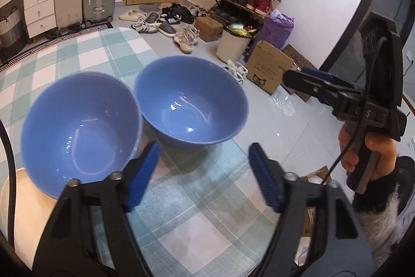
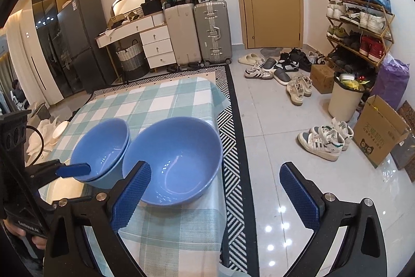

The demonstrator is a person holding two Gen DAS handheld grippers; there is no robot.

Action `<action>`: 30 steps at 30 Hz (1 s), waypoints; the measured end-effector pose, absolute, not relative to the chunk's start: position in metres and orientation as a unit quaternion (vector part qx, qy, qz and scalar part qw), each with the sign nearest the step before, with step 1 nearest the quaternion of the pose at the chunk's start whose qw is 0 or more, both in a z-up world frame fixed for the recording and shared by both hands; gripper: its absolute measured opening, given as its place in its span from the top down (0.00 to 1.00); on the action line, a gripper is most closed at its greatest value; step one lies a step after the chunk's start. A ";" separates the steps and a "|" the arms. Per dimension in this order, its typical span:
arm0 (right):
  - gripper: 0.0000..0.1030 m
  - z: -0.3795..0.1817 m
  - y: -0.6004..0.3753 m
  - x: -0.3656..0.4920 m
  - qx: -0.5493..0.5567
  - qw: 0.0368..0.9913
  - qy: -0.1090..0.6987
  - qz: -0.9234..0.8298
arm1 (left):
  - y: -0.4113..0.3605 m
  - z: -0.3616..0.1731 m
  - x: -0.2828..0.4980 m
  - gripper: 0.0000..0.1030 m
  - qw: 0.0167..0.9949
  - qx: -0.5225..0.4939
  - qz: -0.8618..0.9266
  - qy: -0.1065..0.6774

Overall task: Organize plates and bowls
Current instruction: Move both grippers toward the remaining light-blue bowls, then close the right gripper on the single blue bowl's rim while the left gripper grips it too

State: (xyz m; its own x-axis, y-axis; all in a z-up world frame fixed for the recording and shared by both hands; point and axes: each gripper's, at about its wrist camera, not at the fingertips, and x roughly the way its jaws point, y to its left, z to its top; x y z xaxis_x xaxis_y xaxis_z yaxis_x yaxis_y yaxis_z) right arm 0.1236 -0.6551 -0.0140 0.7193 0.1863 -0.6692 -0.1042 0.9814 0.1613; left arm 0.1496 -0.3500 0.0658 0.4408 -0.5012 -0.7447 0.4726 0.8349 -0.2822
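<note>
Near the tablecloth's (image 2: pixel 166 100) right edge, two blue bowls (image 2: pixel 172 162) sit beside both released tongs (image 1: pixel 203 174).

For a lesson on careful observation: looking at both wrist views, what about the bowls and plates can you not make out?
- Stacked blue bowls: right wrist view shows two rims; any more are hidden inside.
- Cream plate: left wrist view, cut off by the frame edge and covered by the stack.
- White dishes beyond the table: too small to identify.
- Single blue bowl: near rim hidden behind a right gripper finger.
</note>
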 end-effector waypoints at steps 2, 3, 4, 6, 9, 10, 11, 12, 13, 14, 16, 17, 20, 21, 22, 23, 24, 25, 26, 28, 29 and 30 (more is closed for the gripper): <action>0.07 -0.019 -0.656 0.127 0.057 0.923 0.372 0.077 | -0.356 0.060 0.149 0.41 0.846 -0.021 -0.286 0.450; 0.08 -0.022 -0.656 0.129 0.057 0.922 0.376 0.077 | -0.358 0.057 0.148 0.43 0.845 -0.025 -0.286 0.452; 0.11 -0.026 -0.656 0.132 0.058 0.920 0.381 0.077 | -0.361 0.055 0.148 0.43 0.843 -0.030 -0.286 0.455; 0.18 -0.035 -0.656 0.137 0.061 0.915 0.389 0.082 | -0.364 0.050 0.149 0.46 0.842 -0.034 -0.283 0.458; 0.25 -0.048 -0.656 0.146 0.063 0.909 0.403 0.081 | -0.363 0.043 0.154 0.48 0.842 -0.047 -0.276 0.462; 0.26 -0.051 -0.655 0.149 0.064 0.908 0.406 0.081 | -0.363 0.040 0.156 0.48 0.841 -0.051 -0.272 0.465; 0.28 -0.054 -0.655 0.151 0.065 0.907 0.408 0.082 | -0.362 0.038 0.159 0.49 0.841 -0.053 -0.268 0.467; 0.29 -0.058 -0.655 0.155 0.065 0.905 0.411 0.083 | -0.361 0.035 0.164 0.50 0.841 -0.054 -0.263 0.469; 0.31 -0.061 -0.654 0.157 0.065 0.904 0.414 0.083 | -0.362 0.033 0.166 0.50 0.842 -0.056 -0.258 0.470; 0.32 -0.064 -0.654 0.161 0.065 0.903 0.417 0.083 | -0.361 0.032 0.168 0.51 0.843 -0.058 -0.254 0.470; 0.34 -0.071 -0.653 0.167 0.065 0.900 0.423 0.083 | -0.360 0.028 0.172 0.51 0.845 -0.058 -0.247 0.471; 0.35 -0.074 -0.652 0.170 0.066 0.898 0.426 0.086 | -0.361 0.027 0.174 0.51 0.845 -0.058 -0.245 0.471; 0.42 -0.082 -0.648 0.180 0.065 0.894 0.432 0.095 | -0.359 0.023 0.181 0.51 0.846 -0.060 -0.238 0.473; 0.43 -0.084 -0.646 0.183 0.064 0.894 0.434 0.096 | -0.359 0.022 0.183 0.51 0.846 -0.060 -0.237 0.473; 0.44 -0.087 -0.644 0.186 0.063 0.893 0.435 0.097 | -0.359 0.021 0.185 0.51 0.847 -0.059 -0.236 0.473; 0.46 -0.088 -0.643 0.189 0.064 0.893 0.434 0.097 | -0.359 0.020 0.187 0.52 0.847 -0.058 -0.236 0.473; 0.47 -0.090 -0.643 0.190 0.064 0.893 0.434 0.098 | -0.360 0.019 0.189 0.52 0.847 -0.057 -0.235 0.473; 0.49 -0.091 -0.642 0.193 0.066 0.893 0.435 0.099 | -0.360 0.019 0.190 0.52 0.848 -0.057 -0.234 0.473; 0.50 -0.092 -0.642 0.195 0.068 0.892 0.435 0.100 | -0.361 0.019 0.190 0.52 0.848 -0.054 -0.234 0.472; 0.53 -0.094 -0.641 0.199 0.071 0.892 0.435 0.101 | -0.363 0.019 0.191 0.52 0.849 -0.052 -0.232 0.471; 0.55 -0.095 -0.641 0.200 0.071 0.892 0.435 0.102 | -0.363 0.018 0.192 0.52 0.849 -0.052 -0.232 0.472; 0.55 -0.095 -0.640 0.201 0.070 0.892 0.435 0.102 | -0.363 0.017 0.193 0.52 0.849 -0.052 -0.231 0.472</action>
State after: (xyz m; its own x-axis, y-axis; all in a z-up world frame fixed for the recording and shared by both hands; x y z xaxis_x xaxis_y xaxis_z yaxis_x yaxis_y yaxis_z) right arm 0.2012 -0.6402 -0.0948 0.6012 0.2430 -0.7612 -0.1219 0.9694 0.2132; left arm 0.1928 -0.3631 0.0171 0.4472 -0.4416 -0.7778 0.3441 0.8876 -0.3061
